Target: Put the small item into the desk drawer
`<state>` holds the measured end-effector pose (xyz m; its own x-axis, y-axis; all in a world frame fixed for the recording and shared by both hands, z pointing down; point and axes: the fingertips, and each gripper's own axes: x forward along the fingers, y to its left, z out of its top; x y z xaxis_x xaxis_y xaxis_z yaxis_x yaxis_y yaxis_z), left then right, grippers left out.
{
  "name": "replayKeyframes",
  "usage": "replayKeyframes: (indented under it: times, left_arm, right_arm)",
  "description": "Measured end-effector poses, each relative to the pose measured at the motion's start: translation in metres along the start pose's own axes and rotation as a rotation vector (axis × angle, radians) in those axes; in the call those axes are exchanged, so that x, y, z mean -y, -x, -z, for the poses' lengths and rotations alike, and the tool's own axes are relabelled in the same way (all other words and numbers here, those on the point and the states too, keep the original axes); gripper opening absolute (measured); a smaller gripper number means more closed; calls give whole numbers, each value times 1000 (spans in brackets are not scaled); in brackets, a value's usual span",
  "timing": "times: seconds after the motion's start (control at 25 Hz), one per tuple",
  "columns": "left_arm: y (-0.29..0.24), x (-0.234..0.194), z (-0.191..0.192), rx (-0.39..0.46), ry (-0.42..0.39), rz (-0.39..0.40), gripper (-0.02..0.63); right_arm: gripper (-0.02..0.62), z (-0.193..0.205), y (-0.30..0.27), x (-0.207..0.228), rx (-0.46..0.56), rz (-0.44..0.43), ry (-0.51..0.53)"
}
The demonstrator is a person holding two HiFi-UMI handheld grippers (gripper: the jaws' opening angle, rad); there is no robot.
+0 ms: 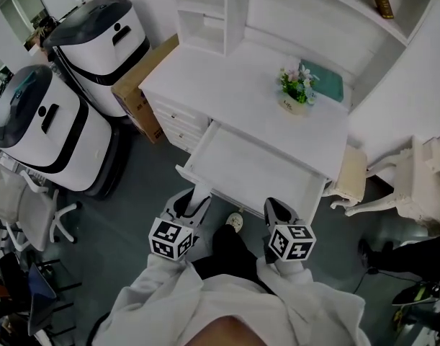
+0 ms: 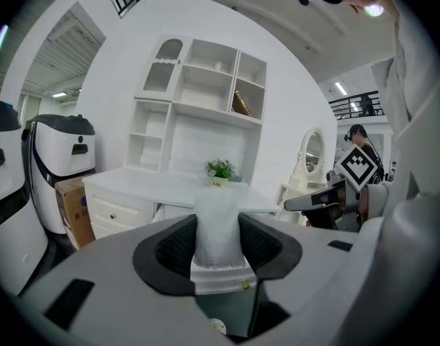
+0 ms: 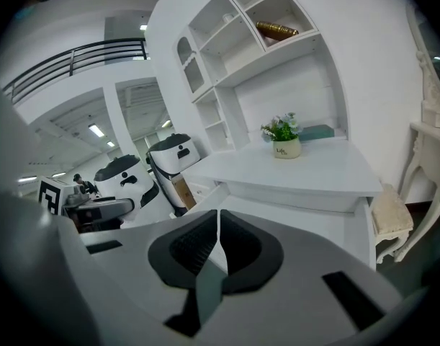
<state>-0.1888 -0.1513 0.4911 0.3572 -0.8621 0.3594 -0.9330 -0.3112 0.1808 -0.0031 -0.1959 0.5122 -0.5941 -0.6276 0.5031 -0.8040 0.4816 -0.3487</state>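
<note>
Left gripper (image 1: 187,206), jaws part-open, clamps the white item (image 2: 217,222) low down, probably light and squashy, while right gripper (image 3: 215,236) is closed and empty.

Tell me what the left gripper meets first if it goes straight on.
The white item held in the left gripper would probably meet the front rim of the open drawer; depth is unclear.

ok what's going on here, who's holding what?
A person stands at the white desk with a gripper in each hand. The left gripper is clamped on a small white item, held near the front of the open drawer, not yet in it. The right gripper is shut and empty.
</note>
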Motion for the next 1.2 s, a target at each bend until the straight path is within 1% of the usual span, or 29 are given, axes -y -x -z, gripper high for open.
replayKeyframes:
  times: [0.24, 0.44, 0.72, 0.96, 1.2]
  left_arm:
    - [-44, -17, -16, -12, -6, 34, 189]
    - [-74, -31, -29, -19, -6, 43, 189]
    - [-114, -34, -37, -58, -34, 102, 189]
    - [-149, -41, -42, -89, -98, 149, 189]
    - [-176, -30, -33, -143, -190, 233, 189]
  right_arm:
    - [37, -26, -31, 20, 0, 21, -4]
    - [37, -40, -51, 34, -5, 37, -12]
    - [37, -50, -69, 58, 4, 71, -64]
    - [37, -50, -84, 74, 22, 91, -93]
    - [37, -48, -90, 85, 34, 116, -92]
